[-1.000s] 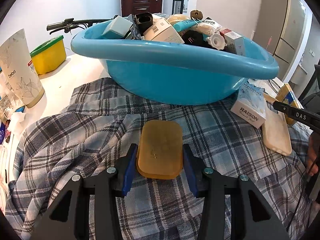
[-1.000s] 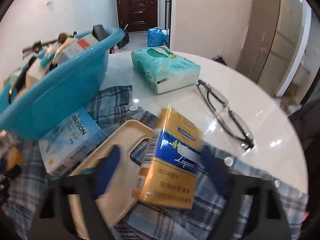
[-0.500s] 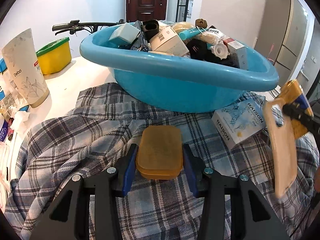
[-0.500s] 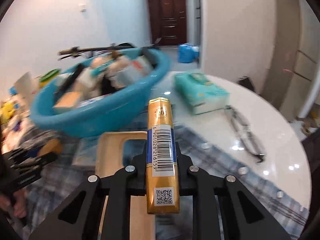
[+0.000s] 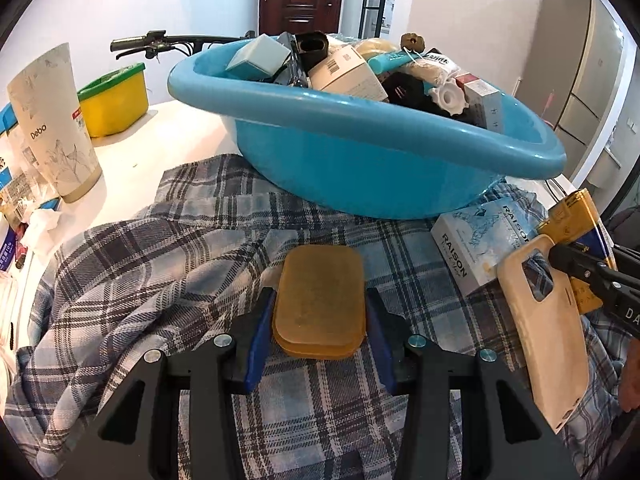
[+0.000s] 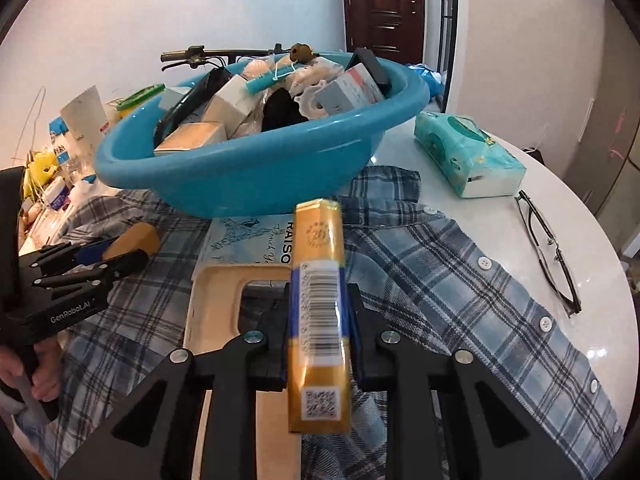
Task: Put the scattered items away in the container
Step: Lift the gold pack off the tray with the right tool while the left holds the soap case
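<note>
A blue basin (image 5: 360, 152) full of small items stands on a plaid shirt (image 5: 160, 264); it also shows in the right wrist view (image 6: 248, 176). My left gripper (image 5: 320, 320) is shut on an amber soap-like bar (image 5: 320, 300), held just above the shirt in front of the basin. My right gripper (image 6: 320, 320) is shut on a gold and blue pack (image 6: 320, 312), held edge-up above a beige phone case (image 6: 216, 320). The pack also shows in the left wrist view (image 5: 576, 220), right of a RAISON box (image 5: 476, 248).
A teal tissue pack (image 6: 468, 160) and glasses (image 6: 548, 248) lie on the white table at the right. A Debo paper cup (image 5: 52, 120), a yellow tub (image 5: 116, 100) and clutter stand at the left. A bicycle handlebar (image 5: 160, 42) is behind the basin.
My right gripper closed on the gold pack, lifted it and turned it edge-up, swinging toward the basin. My left gripper rose slightly with the amber bar.
</note>
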Tool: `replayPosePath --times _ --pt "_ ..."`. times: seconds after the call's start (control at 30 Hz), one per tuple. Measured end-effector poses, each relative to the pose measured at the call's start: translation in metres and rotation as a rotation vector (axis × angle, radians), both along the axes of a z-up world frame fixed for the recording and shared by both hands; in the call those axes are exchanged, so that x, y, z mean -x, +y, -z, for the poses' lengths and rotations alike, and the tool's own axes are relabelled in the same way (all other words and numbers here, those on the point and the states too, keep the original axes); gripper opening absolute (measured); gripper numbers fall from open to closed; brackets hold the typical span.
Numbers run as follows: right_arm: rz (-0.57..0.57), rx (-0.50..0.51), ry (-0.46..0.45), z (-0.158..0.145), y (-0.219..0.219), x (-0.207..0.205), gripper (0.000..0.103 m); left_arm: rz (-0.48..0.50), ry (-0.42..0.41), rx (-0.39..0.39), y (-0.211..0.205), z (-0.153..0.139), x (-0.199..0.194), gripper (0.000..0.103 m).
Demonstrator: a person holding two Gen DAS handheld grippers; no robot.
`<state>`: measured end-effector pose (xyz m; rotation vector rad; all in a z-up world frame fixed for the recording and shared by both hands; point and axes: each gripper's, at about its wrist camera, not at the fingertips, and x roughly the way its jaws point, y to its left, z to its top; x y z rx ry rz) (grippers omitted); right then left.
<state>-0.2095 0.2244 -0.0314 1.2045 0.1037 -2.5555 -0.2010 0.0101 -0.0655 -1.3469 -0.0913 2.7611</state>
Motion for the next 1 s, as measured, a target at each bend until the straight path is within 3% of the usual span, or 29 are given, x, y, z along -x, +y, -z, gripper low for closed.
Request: replayPosePath --times 0.23,0.47,0.73,0.87,1.0 --pt "0.006 -0.010 0.026 -0.008 0.004 -0.004 0.036 -0.004 0.020 -0.002 -0.003 -0.003 0.000 0.046" --pt "0.025 -0.070 0.005 0.002 -0.001 -0.001 0.033 -0.008 -0.001 -0.023 -0.007 0.001 0.011 0.046" --pt "0.089 -0.005 -0.007 0.005 0.011 0.006 0.033 -0.005 0.007 -0.042 -0.008 0.002 0.018 0.046" --pt "0.089 0.022 0.014 -0.001 0.012 0.003 0.023 0.004 0.038 -0.026 -0.006 -0.004 0.012 0.046" --pt "0.062 0.004 0.046 -0.007 0.008 -0.001 0.023 -0.002 0.107 0.006 -0.003 -0.014 0.003 0.046"
